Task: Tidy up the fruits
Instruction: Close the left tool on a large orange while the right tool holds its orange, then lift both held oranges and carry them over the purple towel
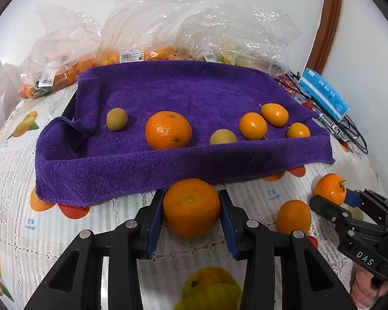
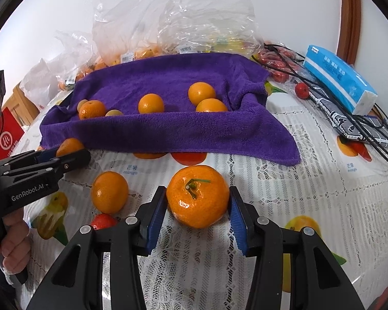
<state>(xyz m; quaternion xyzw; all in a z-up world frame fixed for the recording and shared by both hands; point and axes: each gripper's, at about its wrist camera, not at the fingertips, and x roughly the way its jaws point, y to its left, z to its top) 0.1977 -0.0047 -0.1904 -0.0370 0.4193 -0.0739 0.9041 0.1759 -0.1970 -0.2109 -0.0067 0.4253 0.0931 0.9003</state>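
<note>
Loading partly done: six fruits sit in the purple towel tray [image 1: 121, 170], upper frame. My left gripper [image 1: 192, 208] clamps one orange [image 1: 191, 206]; right gripper [image 2: 198, 199] straddles the stemmed mandarin [image 2: 198, 196], grip unclear. One loose orange [image 2: 110, 191] waits lower left.

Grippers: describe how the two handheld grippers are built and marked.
Both are black plastic with cut-out triangular arms, silver pivot pins and blue ribbed pads. The left gripper reads "GenRobot.AI" on its side; the right gripper shows "DAS". No cables or sleeves show.
</note>
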